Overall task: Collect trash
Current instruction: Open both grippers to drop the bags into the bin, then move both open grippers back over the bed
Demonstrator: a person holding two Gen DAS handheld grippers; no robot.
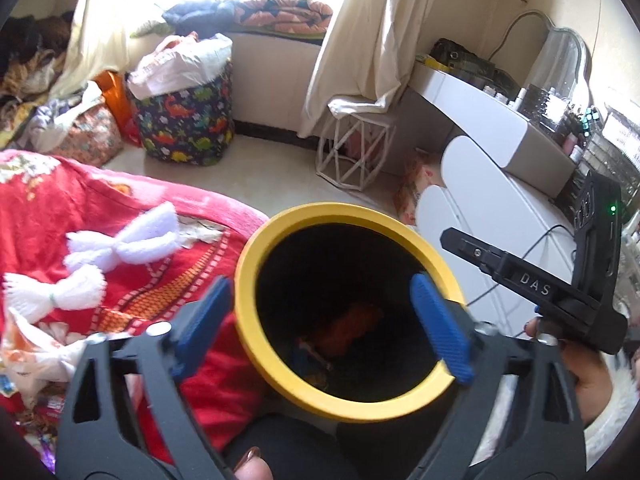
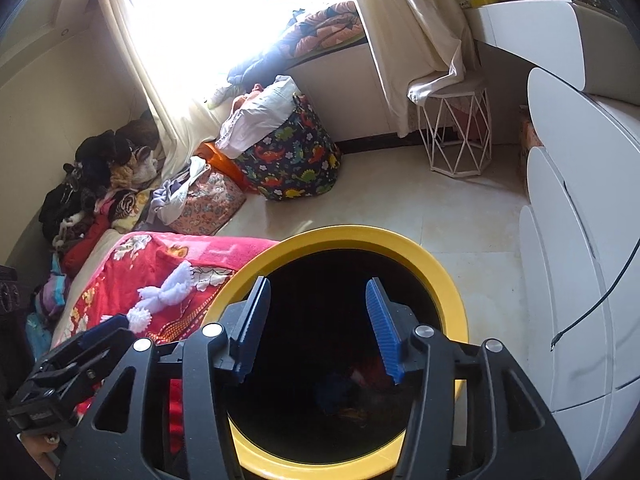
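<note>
A black bin with a yellow rim stands on the floor beside the bed. Wrappers, one orange and one red, lie at its bottom. My left gripper is open and empty over the bin's mouth, its blue pads straddling the rim. My right gripper is open and empty right above the bin's opening; it also shows in the left wrist view at the right. Crumpled wrappers lie on the red blanket at the left.
The bed with a red blanket and white knitted bows is on the left. A dinosaur-print hamper, a white wire stool and white drawers surround the floor.
</note>
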